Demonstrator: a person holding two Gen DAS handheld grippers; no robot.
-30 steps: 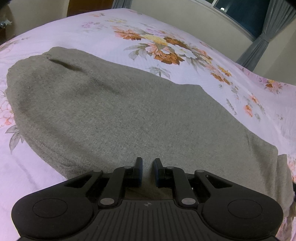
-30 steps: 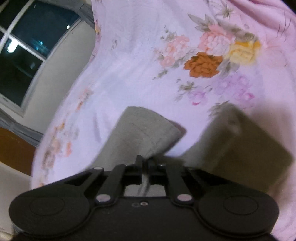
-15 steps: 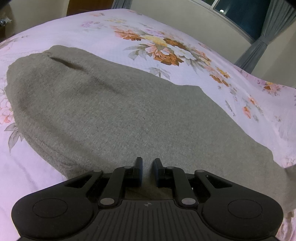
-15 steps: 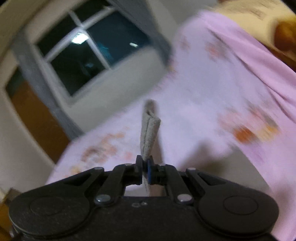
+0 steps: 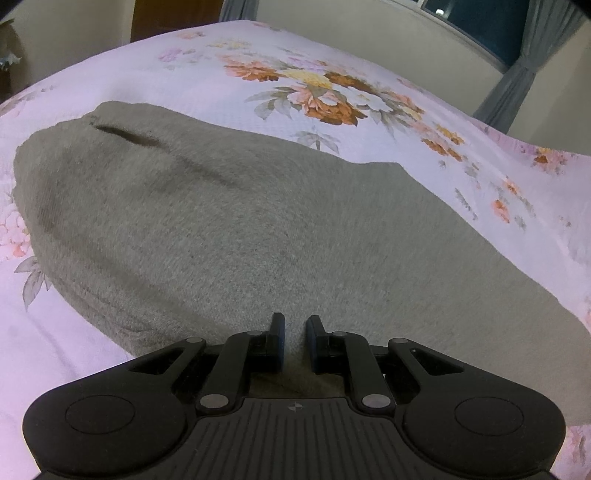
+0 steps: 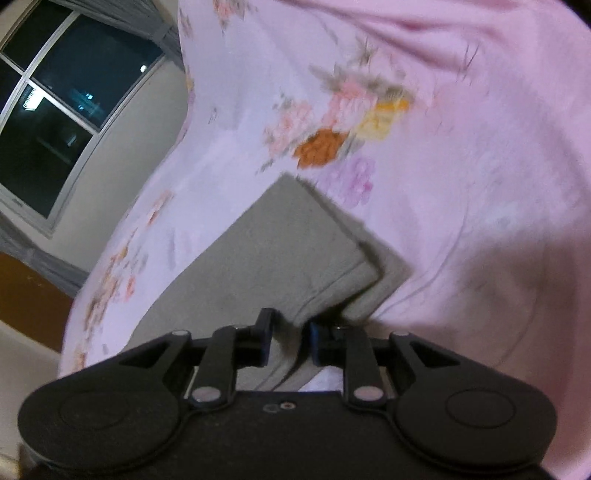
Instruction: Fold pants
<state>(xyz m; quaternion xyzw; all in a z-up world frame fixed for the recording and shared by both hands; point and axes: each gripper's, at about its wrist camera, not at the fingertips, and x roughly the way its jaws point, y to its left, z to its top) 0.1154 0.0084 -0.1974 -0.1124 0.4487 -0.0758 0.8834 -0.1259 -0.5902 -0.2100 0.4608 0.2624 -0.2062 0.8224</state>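
Grey fleece pants (image 5: pixel 240 229) lie flat on a pink floral bed sheet (image 5: pixel 332 48), waistband at the far left. My left gripper (image 5: pixel 294 325) rests on their near edge, shut, with a ridge of the grey cloth between its pads. In the right wrist view the leg end of the pants (image 6: pixel 266 258) lies down on the sheet (image 6: pixel 480 184), its hem over a second grey layer (image 6: pixel 391 273). My right gripper (image 6: pixel 289 325) sits low over that hem corner. Its jaws are opening, with the cloth between them and the pads no longer pinching it.
A dark window (image 6: pixel 55 110) and a beige wall run along the bed's far side. Grey curtains (image 5: pixel 517 66) hang beside it. A brown wooden door (image 5: pixel 166 18) stands beyond the bed's corner. The sheet falls away at the bed edge (image 6: pixel 122 258).
The right gripper swung the pinched leg end through the air, then brought it down flat on the bed and parted its jaws. The left gripper stayed put.
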